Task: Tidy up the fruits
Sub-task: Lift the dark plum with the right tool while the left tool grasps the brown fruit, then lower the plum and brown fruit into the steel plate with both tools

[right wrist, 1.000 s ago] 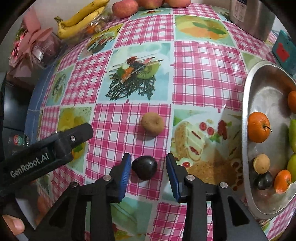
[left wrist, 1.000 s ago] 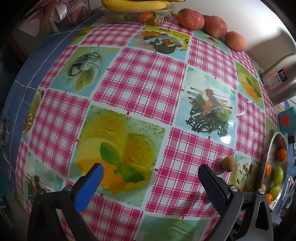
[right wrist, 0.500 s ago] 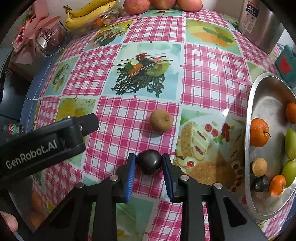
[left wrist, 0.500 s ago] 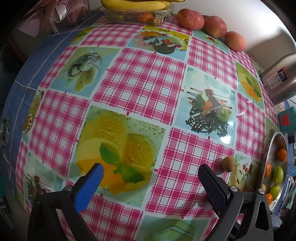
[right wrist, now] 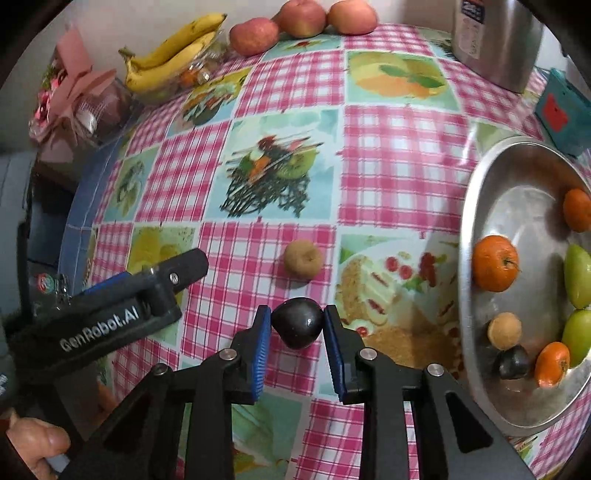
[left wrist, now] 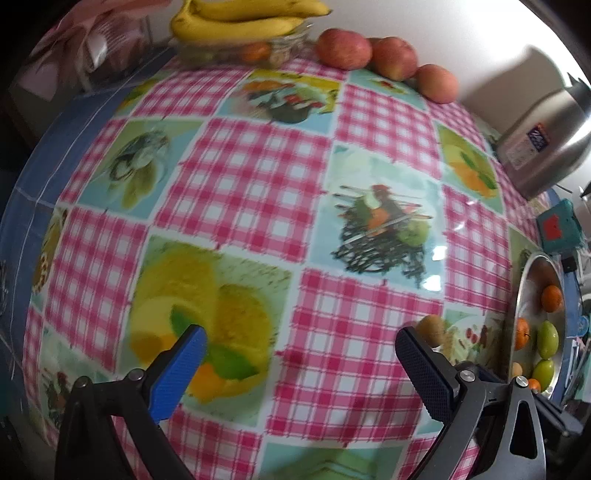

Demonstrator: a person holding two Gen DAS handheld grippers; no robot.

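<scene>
My right gripper [right wrist: 297, 325] is shut on a dark plum [right wrist: 297, 324], its blue pads pressing both sides, held just above the checked tablecloth. A brown kiwi [right wrist: 303, 257] lies on the cloth just beyond it; in the left wrist view the same kiwi [left wrist: 430, 328] peeks out behind the right fingertip. A steel bowl [right wrist: 476, 184] at the right holds oranges, green fruits, a tan fruit and another dark plum [right wrist: 513, 363]. My left gripper [left wrist: 301, 349] hovers open over the cloth with nothing between its fingers; its body [right wrist: 110, 310] shows at the left of the right wrist view.
Bananas [right wrist: 173, 51] on a clear container and three apples [right wrist: 255, 35] line the far edge. A steel kettle [right wrist: 495, 40] and a teal box [right wrist: 561, 110] stand at the far right. A pink-wrapped bouquet [right wrist: 70, 99] sits at the far left corner.
My right gripper closed on the dark plum and lifted it slightly off the cloth. The left gripper has shifted a little and its view is now blurred.
</scene>
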